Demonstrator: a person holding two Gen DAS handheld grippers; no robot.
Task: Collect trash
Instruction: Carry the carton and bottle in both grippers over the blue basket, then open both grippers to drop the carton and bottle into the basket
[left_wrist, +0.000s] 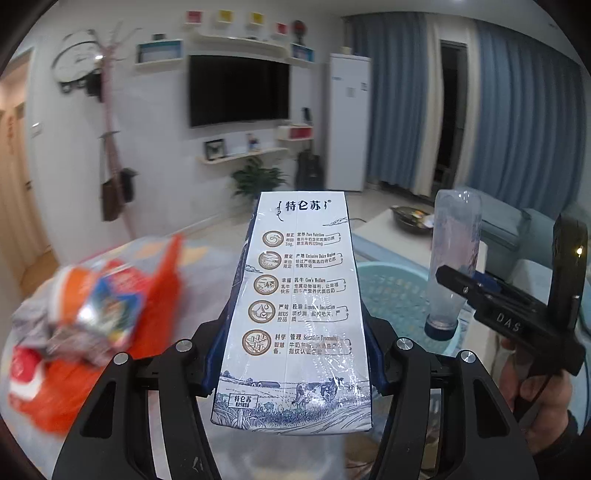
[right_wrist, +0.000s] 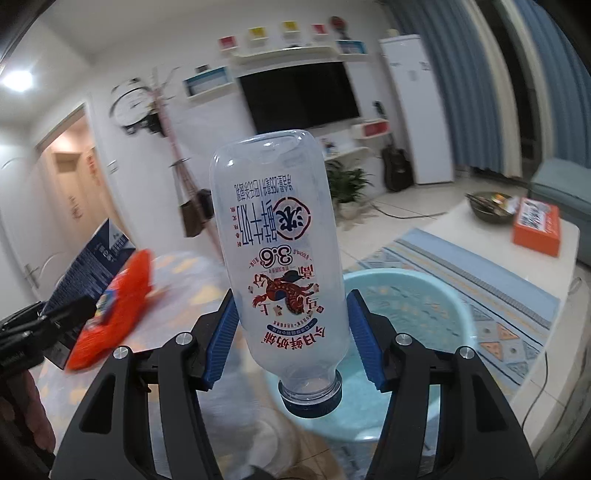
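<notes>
To our left lies a blurred heap of trash (left_wrist: 85, 317): an orange plastic bag with crumpled wrappers on it, resting on a pale patterned cloth. It sits just beside the left tool (left_wrist: 291, 354), below and to the left of it. Ahead and lower stands a light blue plastic basin (right_wrist: 424, 295), its mouth open upward on a patterned rug (right_wrist: 480, 280). Beyond the rug is a low white surface (right_wrist: 480, 221) carrying a dark bowl (right_wrist: 489, 208) and an orange box (right_wrist: 537, 227). The far wall holds a television (left_wrist: 238, 90), shelves, a coat stand and a potted plant, all well apart from us.

The basin's rim lies between the two tools in the left view, with open room above it. The heap crowds the left side only.

Our left tool is clamped on a white milk carton (left_wrist: 295, 314), held lengthwise, its printed face up and its far end pointing toward the room. Our right tool (right_wrist: 291, 339) grips a clear plastic milk bottle (right_wrist: 284, 266) around its lower body, the bottle upside down with its dark blue cap (right_wrist: 310, 397) nearest the camera and tilted slightly, hanging over the basin. In the left view the right tool shows at the right edge, held in a hand (left_wrist: 532, 391).
</notes>
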